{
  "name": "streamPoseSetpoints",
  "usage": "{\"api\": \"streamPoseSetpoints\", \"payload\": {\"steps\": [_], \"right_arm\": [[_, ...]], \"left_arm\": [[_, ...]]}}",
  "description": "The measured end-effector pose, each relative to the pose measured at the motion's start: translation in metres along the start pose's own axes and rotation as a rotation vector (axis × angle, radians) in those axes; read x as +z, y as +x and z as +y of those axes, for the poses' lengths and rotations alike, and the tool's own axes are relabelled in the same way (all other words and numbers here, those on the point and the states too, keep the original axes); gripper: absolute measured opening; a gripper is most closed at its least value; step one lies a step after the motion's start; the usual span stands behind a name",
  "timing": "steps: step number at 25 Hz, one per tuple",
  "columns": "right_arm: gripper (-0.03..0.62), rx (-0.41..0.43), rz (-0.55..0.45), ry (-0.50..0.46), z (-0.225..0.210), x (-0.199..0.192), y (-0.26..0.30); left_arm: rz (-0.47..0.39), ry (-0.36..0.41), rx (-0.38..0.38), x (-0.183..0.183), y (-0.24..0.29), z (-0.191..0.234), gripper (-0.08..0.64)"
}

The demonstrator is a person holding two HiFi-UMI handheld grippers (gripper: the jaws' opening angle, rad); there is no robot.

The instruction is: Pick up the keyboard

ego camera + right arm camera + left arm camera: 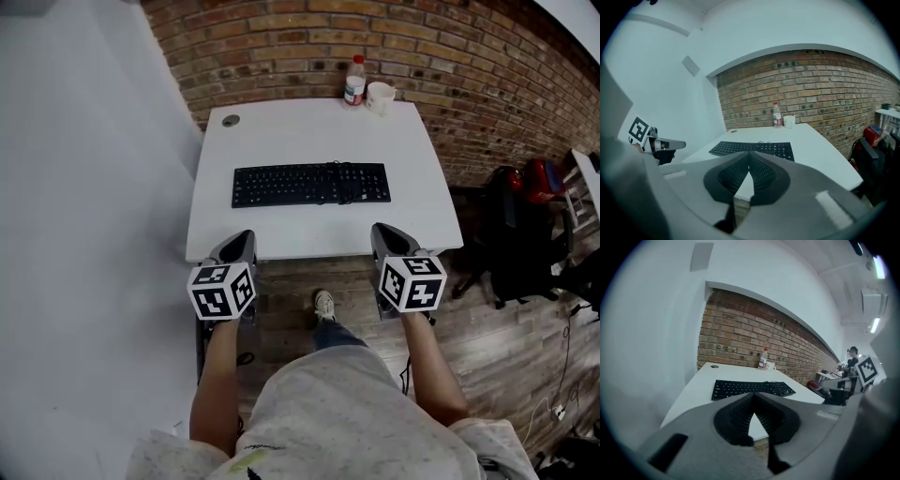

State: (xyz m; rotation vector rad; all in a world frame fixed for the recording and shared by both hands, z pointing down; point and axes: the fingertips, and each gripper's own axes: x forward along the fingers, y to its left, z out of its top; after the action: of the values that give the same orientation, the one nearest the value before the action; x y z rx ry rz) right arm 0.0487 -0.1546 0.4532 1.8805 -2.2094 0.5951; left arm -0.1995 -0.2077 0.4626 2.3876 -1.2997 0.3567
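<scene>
A black keyboard (310, 184) lies flat across the middle of the white table (281, 234), its cable bunched on its right half. It also shows in the left gripper view as the keyboard (750, 388) and in the right gripper view as the keyboard (754, 148). My left gripper (246, 234) hovers at the table's near edge, left of the keyboard, shut and empty. My right gripper (381, 228) hangs at the near edge on the right, also shut with nothing in it. Both point toward the keyboard and stand apart from it.
A plastic bottle (354, 82) and a white mug (380, 97) stand at the table's far edge by the brick wall. A round grommet (231, 120) sits at the far left corner. Black and red bags (520, 202) lie on the wooden floor to the right.
</scene>
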Motion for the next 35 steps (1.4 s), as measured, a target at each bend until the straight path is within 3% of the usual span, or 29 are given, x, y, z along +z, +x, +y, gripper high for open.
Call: {"api": "streamPoseSetpoints", "payload": {"steps": [10, 16, 26, 35], "right_arm": [[0.011, -0.023, 0.032, 0.058, -0.053, 0.015, 0.081], [0.011, -0.035, 0.074, 0.061, -0.084, 0.018, 0.12], [0.12, -0.043, 0.15, 0.033, -0.122, 0.009, 0.169], [0.214, -0.052, 0.204, 0.013, -0.152, 0.006, 0.2]], "left_arm": [[0.041, -0.011, 0.037, 0.024, 0.079, 0.038, -0.005], [0.085, -0.029, 0.072, 0.025, 0.119, 0.062, 0.087], [0.138, -0.08, 0.173, 0.016, 0.171, 0.109, 0.271], [0.19, -0.079, 0.221, 0.008, 0.202, 0.125, 0.365]]}}
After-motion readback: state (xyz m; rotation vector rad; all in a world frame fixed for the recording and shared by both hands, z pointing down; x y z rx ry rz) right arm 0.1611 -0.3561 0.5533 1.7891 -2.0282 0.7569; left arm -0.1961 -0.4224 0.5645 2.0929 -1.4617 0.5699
